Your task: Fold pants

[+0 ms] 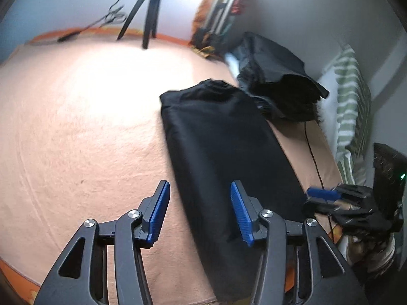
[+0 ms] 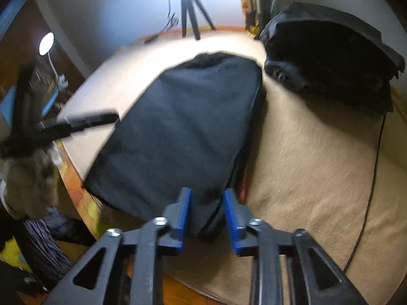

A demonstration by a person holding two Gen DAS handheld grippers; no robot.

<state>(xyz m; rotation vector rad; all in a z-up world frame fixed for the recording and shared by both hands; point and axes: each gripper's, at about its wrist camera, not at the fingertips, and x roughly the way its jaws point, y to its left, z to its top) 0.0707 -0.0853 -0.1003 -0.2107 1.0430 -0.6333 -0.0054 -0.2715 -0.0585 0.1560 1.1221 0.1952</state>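
The black pants (image 1: 223,152) lie folded into a long flat strip on the peach blanket (image 1: 76,127) of a bed. My left gripper (image 1: 199,186) hovers open over the strip's near left edge, nothing pinched between its blue pads. In the right wrist view the pants (image 2: 183,127) stretch away from my right gripper (image 2: 207,192), which is open, with the near right corner of the cloth lying between its jaws and not squeezed. The right gripper (image 1: 311,198) also shows at the right edge of the left wrist view. The left gripper (image 2: 101,118) appears blurred at the strip's left side.
A heap of dark clothes (image 1: 279,84) (image 2: 330,58) sits at the far right of the bed. A tripod (image 1: 150,12) (image 2: 189,12) stands at the far edge. A thin cable (image 2: 371,178) runs along the right side. A striped pillow (image 1: 351,101) leans against the wall.
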